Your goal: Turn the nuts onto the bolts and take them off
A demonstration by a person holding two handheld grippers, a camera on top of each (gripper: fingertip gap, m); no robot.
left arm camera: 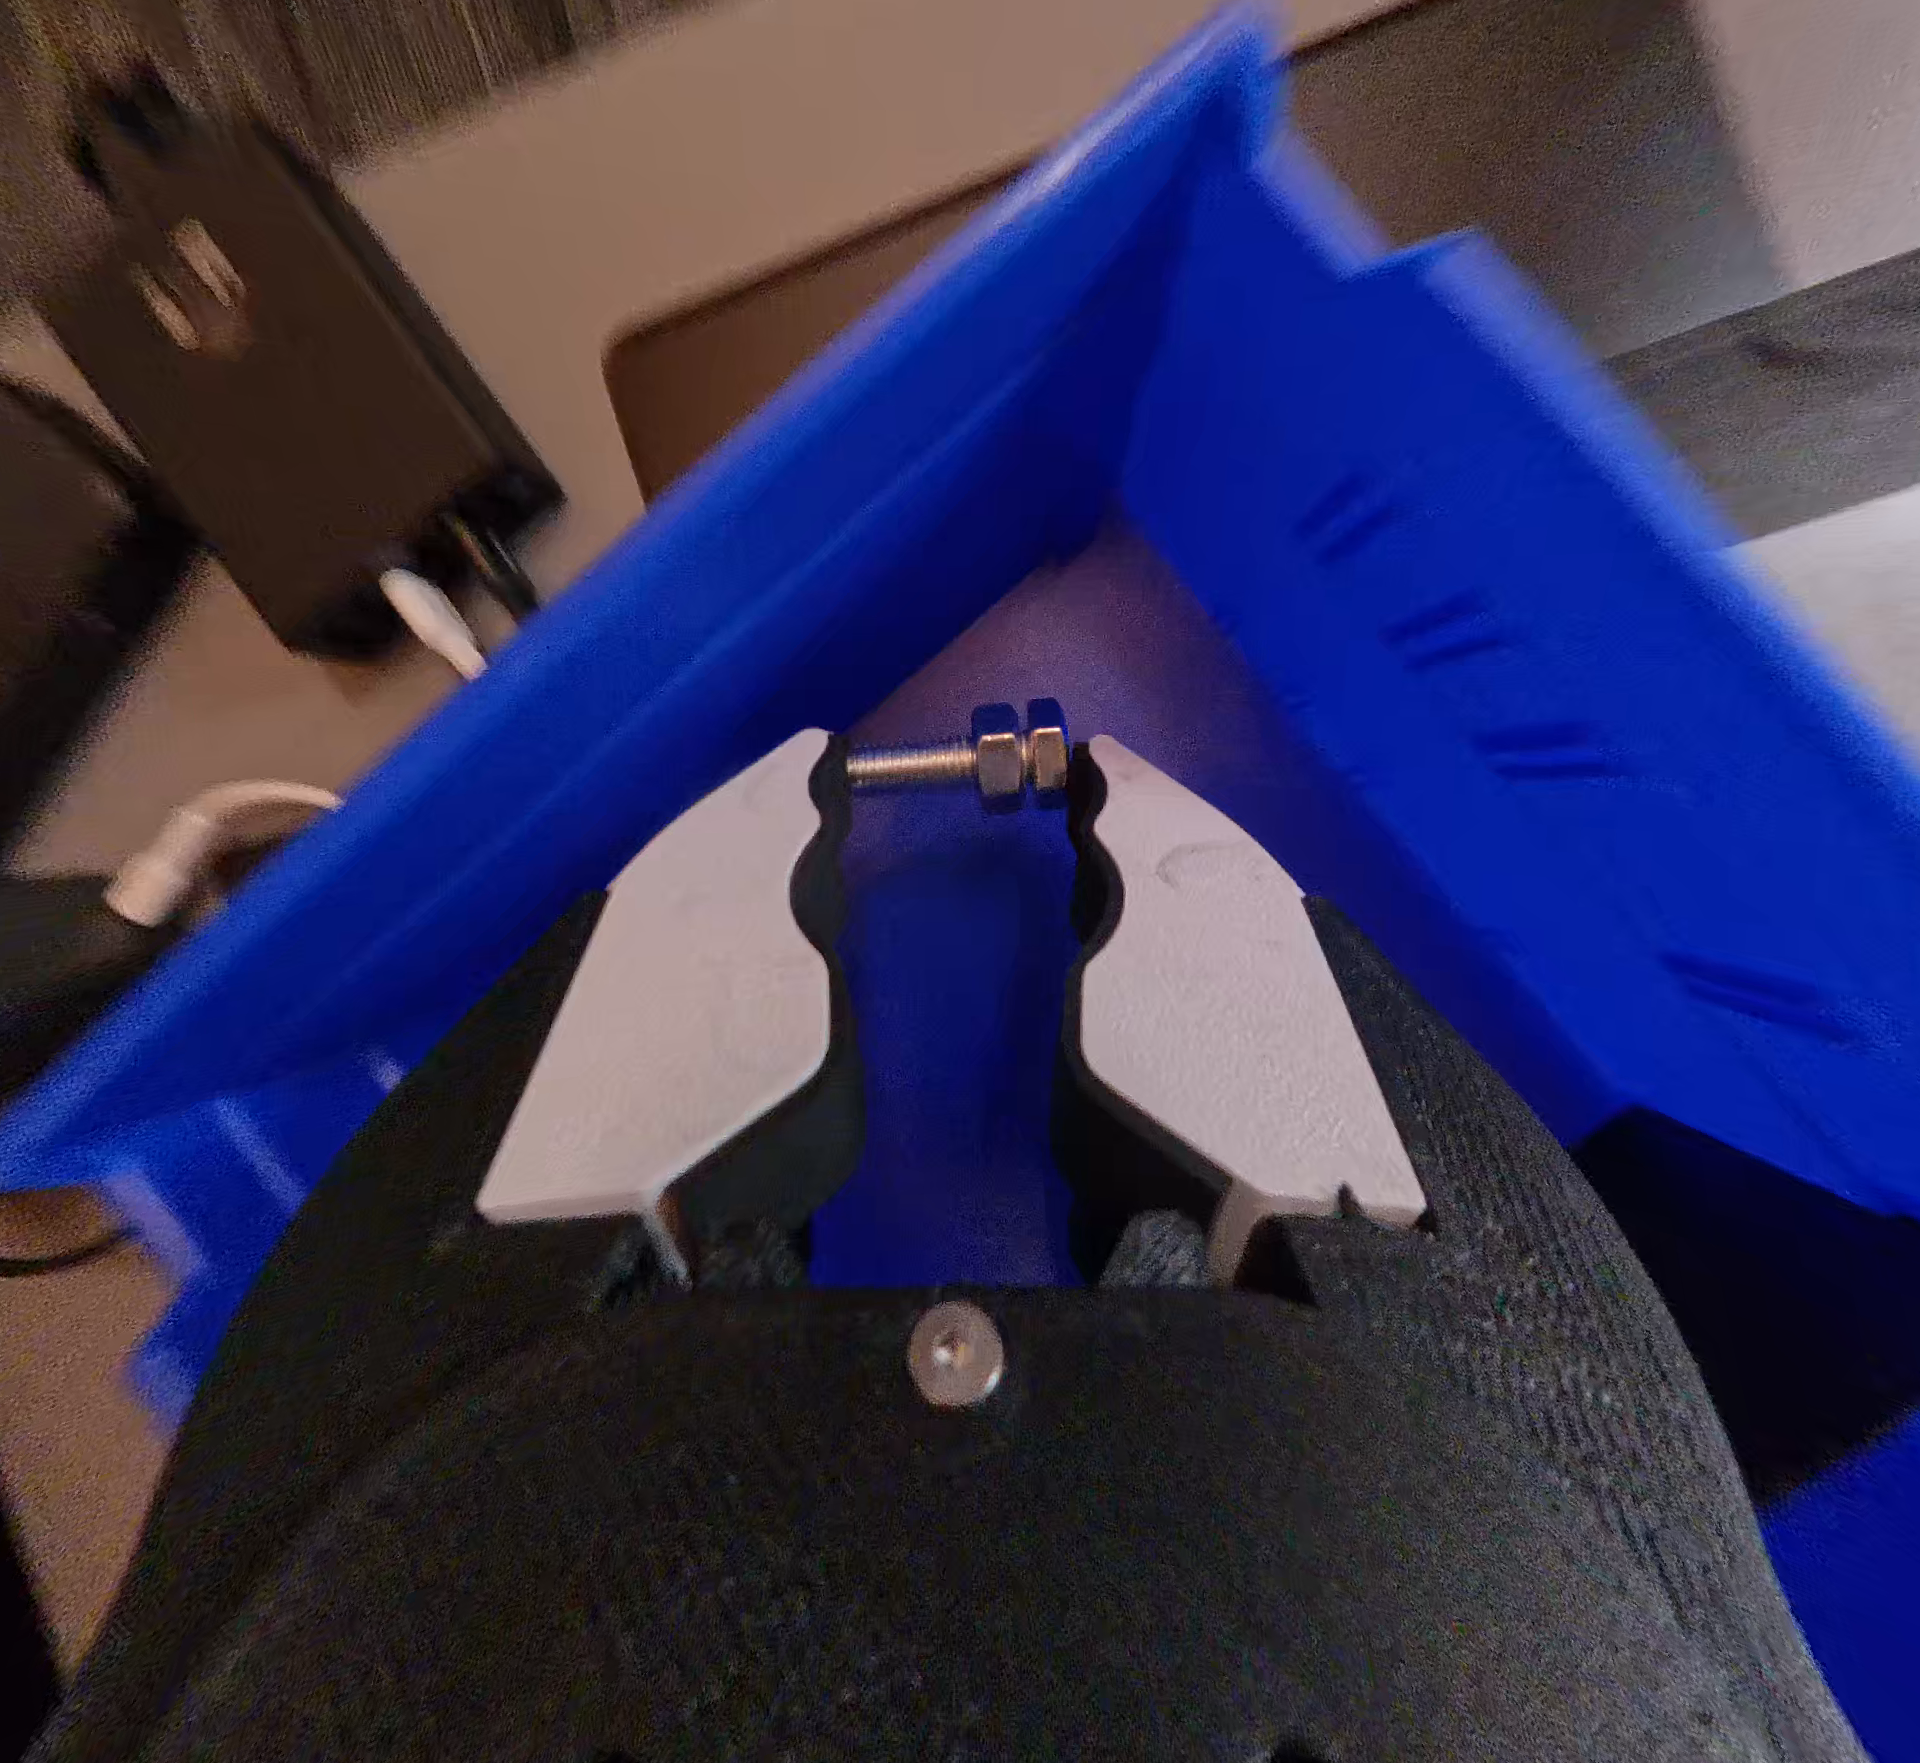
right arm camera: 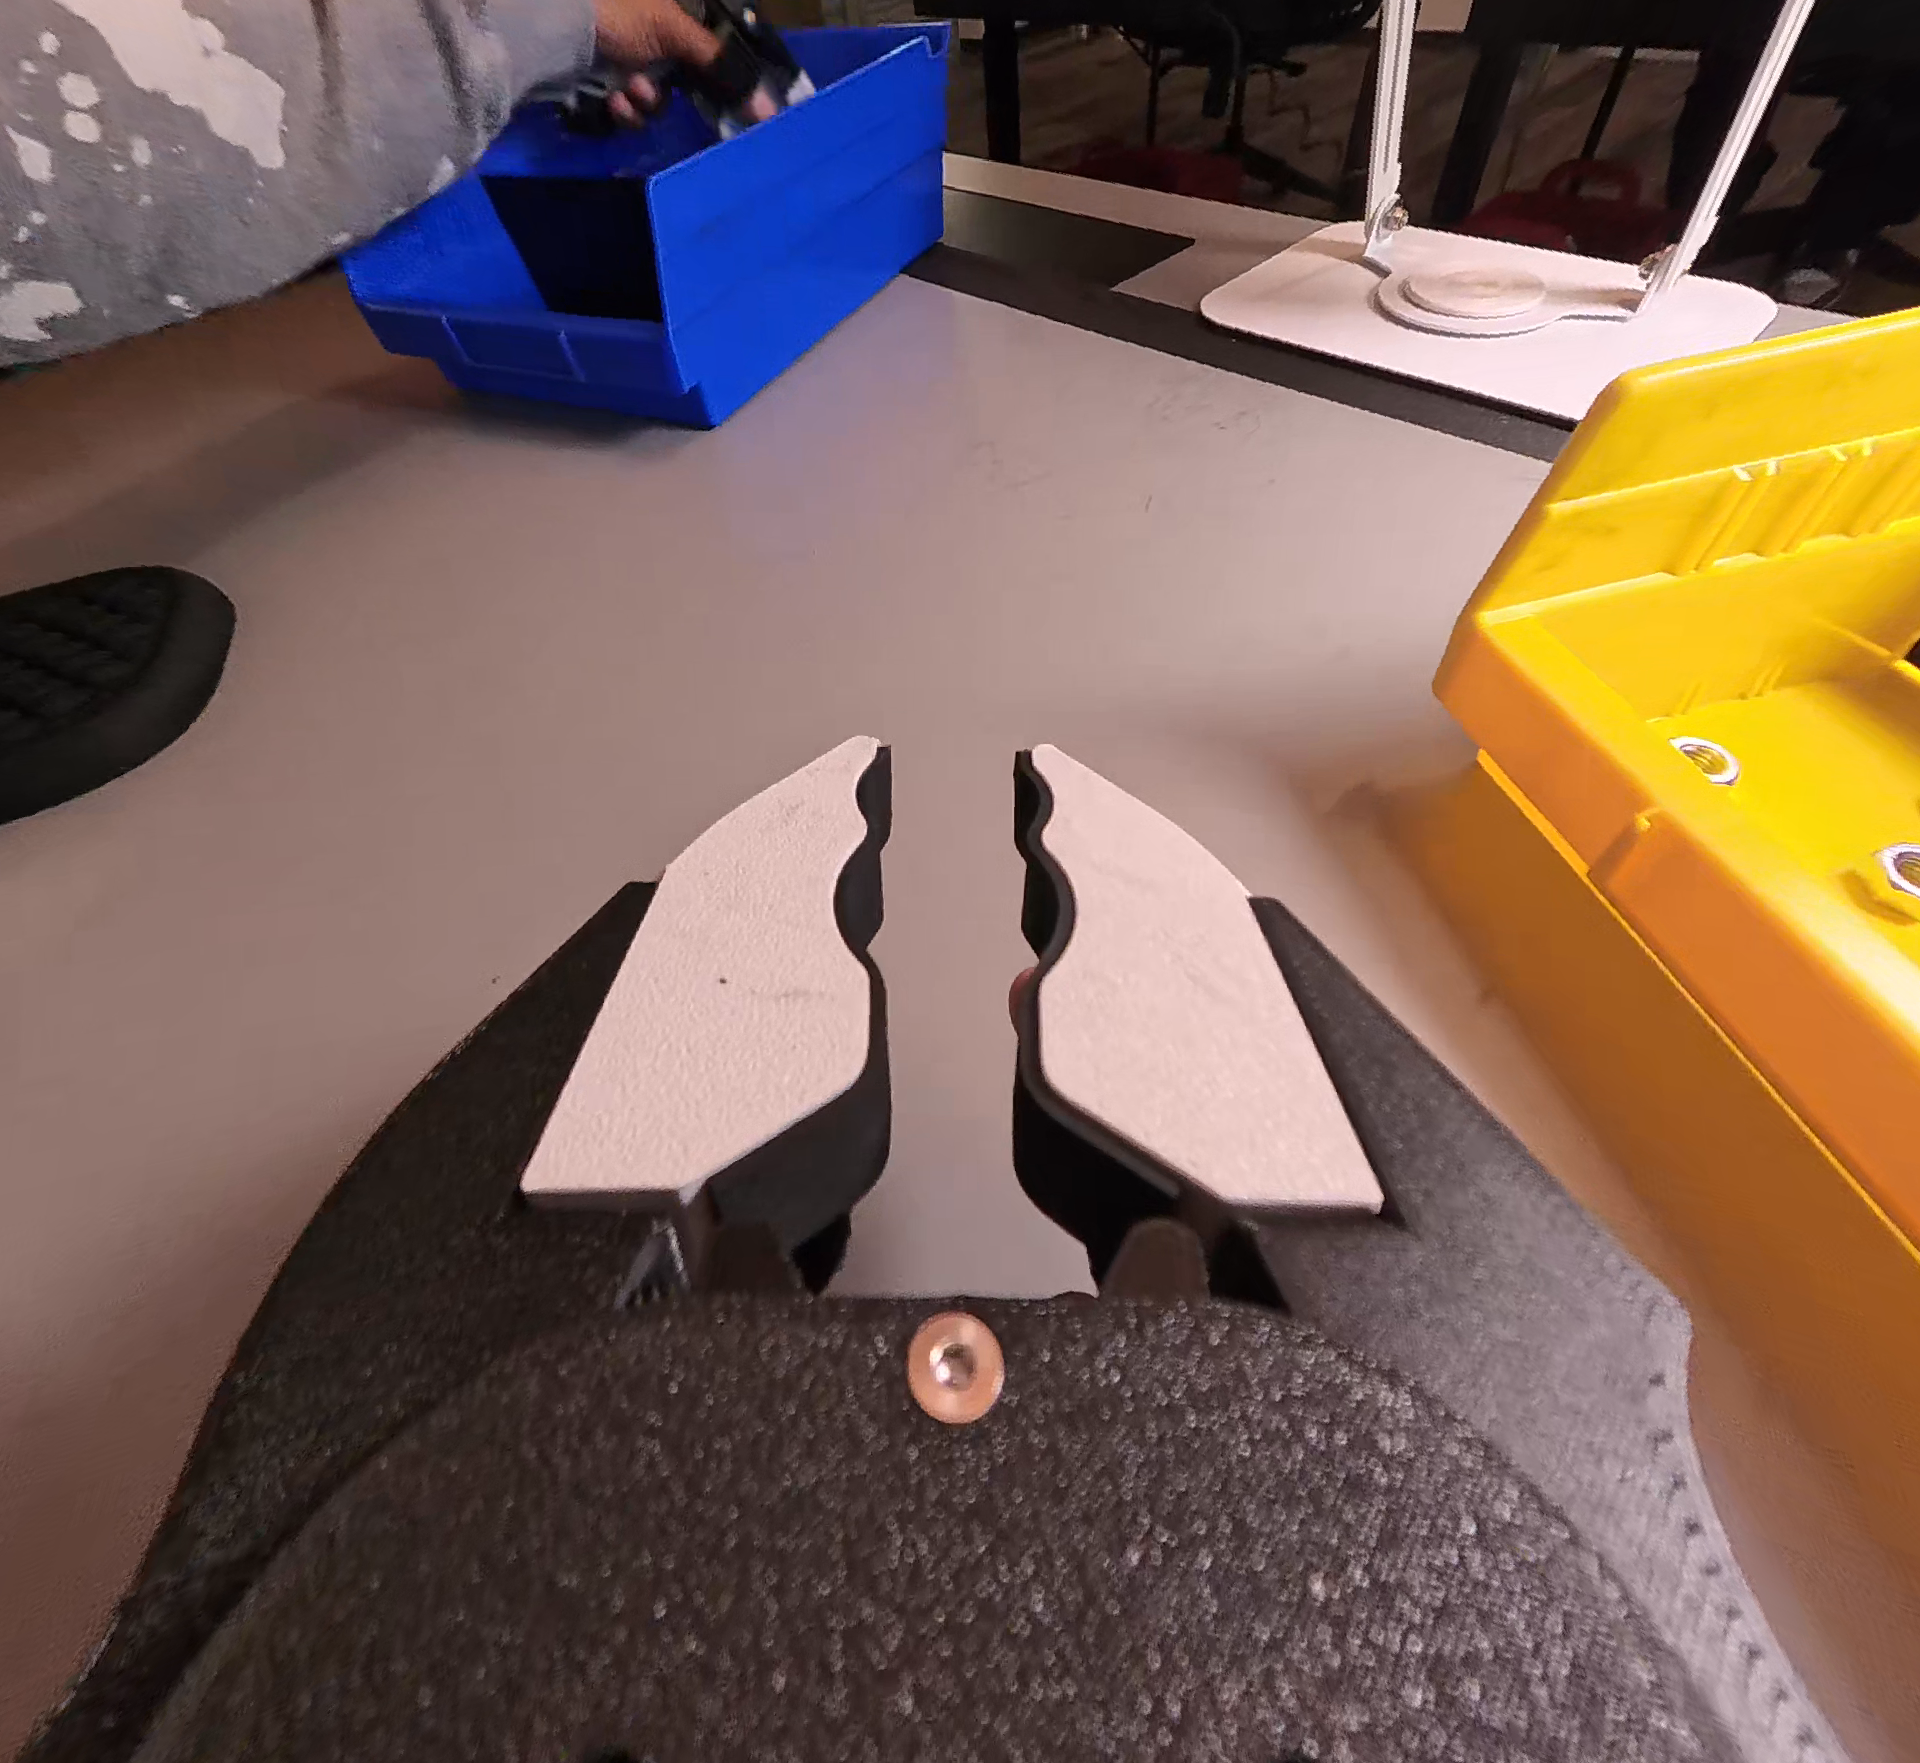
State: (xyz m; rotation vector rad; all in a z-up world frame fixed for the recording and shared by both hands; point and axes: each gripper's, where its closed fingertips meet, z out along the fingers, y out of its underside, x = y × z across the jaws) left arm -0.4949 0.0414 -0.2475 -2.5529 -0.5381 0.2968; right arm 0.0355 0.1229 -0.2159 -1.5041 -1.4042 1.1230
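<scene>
Inside the blue bin, a bolt with its nut threaded on is clamped endwise between the left gripper fingers, while the right gripper is held empty, fingers apart, over the worktop.

Left gripper up close: a black, grainy printed body, rounded like a shell, with one silver socket-head screw set dead centre. Two pale grey fingers sweep forward, flat-topped, each lined on its inner edge with wavy black rubber. Over to the right gripper: same build, same pebbled black housing, same single screw catching a warm glint, same light grey finger plates with scalloped dark pads and faint scuffs. The person's left arm wears a grey sleeve mottled with whitish patches, ribbed at the cuff.
</scene>
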